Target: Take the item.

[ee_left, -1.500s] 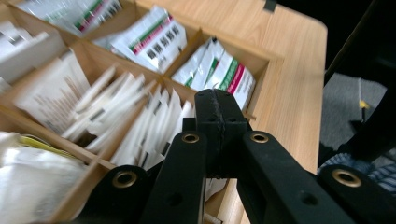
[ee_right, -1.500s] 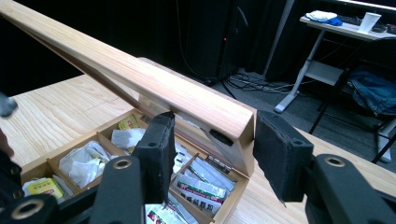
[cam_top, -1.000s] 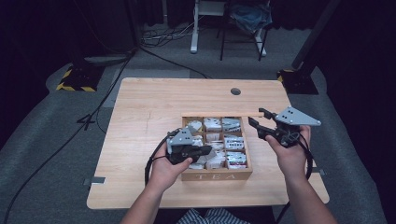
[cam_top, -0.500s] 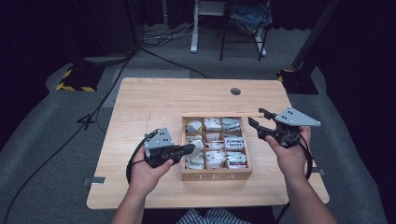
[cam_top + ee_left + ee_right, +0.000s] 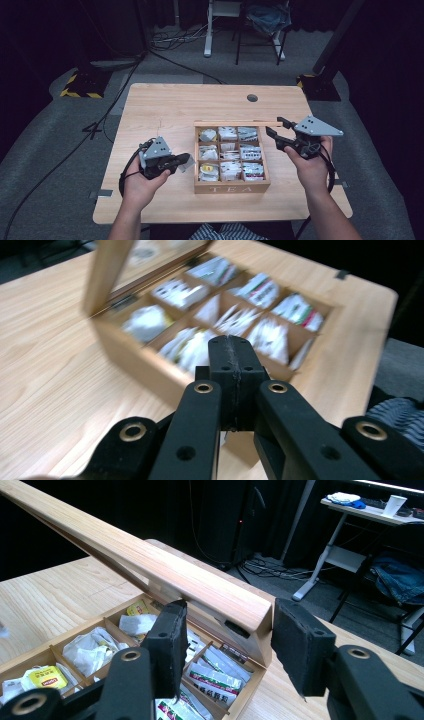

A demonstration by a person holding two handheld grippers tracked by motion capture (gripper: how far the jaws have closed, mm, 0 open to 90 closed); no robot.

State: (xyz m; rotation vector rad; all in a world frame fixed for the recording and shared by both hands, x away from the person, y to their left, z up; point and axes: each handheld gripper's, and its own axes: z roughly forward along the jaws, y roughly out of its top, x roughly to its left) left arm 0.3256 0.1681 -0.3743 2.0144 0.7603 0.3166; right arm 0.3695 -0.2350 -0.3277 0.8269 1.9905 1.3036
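Observation:
A wooden tea box [image 5: 232, 188] marked TEA stands on the table with its lid [image 5: 225, 123] raised upright at the back. Its compartments hold several tea bags [image 5: 248, 151]. My left gripper [image 5: 181, 160] hovers over the table just left of the box, shut on a pale tea bag [image 5: 188, 166]. In the left gripper view the jaws [image 5: 235, 347] are pressed together and point at the box [image 5: 135, 360]. My right gripper [image 5: 276, 127] is open beside the box's back right corner. In the right gripper view [image 5: 227, 640] the lid's end [image 5: 250, 612] lies beyond the gap.
The wooden table [image 5: 165, 110] has a round cable hole [image 5: 252, 98] near its far edge and bare wood left of the box. Cables [image 5: 100, 130] trail over the grey floor on the left. A desk frame and chair [image 5: 250, 25] stand beyond the table.
My left gripper has pulled out of the box and moved left over the bare table, carrying a tea bag. The right gripper has stayed in place, open.

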